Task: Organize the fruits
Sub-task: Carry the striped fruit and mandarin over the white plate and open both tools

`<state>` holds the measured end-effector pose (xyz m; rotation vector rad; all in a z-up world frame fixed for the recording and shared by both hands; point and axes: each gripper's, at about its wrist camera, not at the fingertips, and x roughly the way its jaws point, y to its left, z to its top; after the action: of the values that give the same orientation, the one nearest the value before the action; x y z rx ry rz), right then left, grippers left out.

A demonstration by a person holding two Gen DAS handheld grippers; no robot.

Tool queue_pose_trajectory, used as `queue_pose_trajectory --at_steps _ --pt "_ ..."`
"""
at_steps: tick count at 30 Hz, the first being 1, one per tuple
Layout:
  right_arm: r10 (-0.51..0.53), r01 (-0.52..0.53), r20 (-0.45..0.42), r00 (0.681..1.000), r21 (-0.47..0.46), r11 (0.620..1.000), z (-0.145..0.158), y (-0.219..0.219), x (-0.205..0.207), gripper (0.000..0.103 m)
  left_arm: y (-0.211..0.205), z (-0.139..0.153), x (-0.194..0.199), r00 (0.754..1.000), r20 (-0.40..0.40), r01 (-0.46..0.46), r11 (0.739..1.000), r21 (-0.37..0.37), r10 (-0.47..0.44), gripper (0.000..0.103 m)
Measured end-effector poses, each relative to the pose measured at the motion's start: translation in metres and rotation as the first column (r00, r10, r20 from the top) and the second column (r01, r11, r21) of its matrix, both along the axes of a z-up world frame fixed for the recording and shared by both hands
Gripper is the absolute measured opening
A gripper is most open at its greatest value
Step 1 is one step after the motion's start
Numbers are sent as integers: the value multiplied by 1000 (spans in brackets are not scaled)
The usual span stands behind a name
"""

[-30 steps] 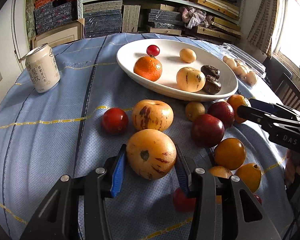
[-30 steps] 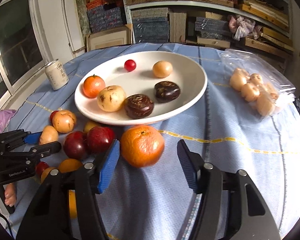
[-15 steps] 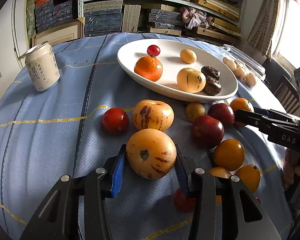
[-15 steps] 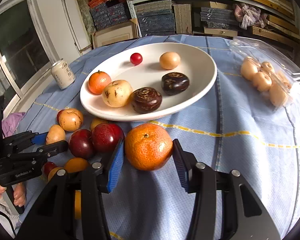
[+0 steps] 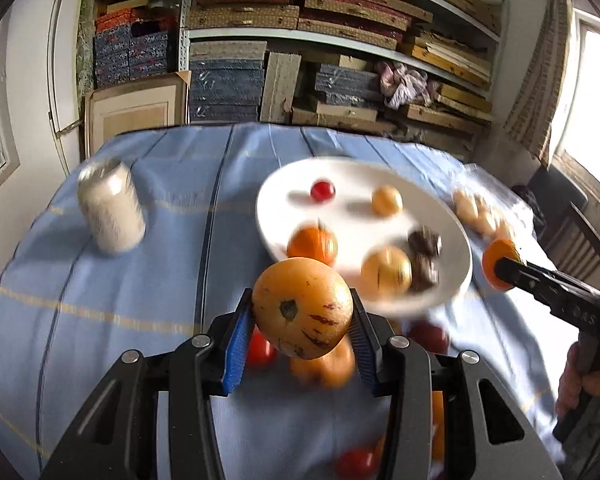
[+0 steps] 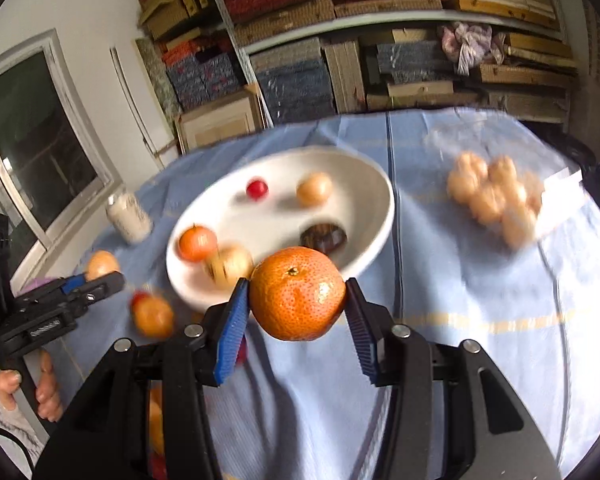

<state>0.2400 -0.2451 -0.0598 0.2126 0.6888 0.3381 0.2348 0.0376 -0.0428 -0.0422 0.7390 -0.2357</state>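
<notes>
Here each hand-held gripper clamps round fruit across its middle: left (image 5: 302, 330) on a firm, smooth melon (image 5: 303, 307), right (image 6: 296, 314) on a softer, dimpled orange (image 6: 298, 294).

Little can be read. The right gripper (image 5: 500, 266), at the right edge of the left wrist view, bears blurred pale letters, seemingly "DAS". The can's (image 5: 111, 207) print is smeared beyond reading.

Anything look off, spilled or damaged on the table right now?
Nothing looks spilled or damaged. The left gripper holds a streaked yellow-orange fruit and the right gripper a mandarin, both clear of the cloth. The can stands upright. The white plate looks intact, though motion blur hides fine detail.
</notes>
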Motion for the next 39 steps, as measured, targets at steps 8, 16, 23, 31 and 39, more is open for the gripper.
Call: queue_pose_trajectory --at_steps 8,16,23,31,39 --pt "8 -6 -15 1000 92 996 -1 29 62 47 -11 0 84 996 -44 -74 996 -44 72 45" --pt "28 -26 -55 998 40 999 -24 42 90 47 -15 -30 116 995 -96 -45 998 -53 39 45" --pt "23 -23 -24 999 36 999 -21 40 85 51 -6 -27 114 995 -91 -54 995 -90 45 45" --pt "26 -28 35 999 43 999 1 38 69 58 -12 -14 106 998 -60 -39 996 -76 35 50" --pt "69 -89 174 982 109 990 59 39 18 68 -11 31 69 998 49 -36 997 -70 39 60"
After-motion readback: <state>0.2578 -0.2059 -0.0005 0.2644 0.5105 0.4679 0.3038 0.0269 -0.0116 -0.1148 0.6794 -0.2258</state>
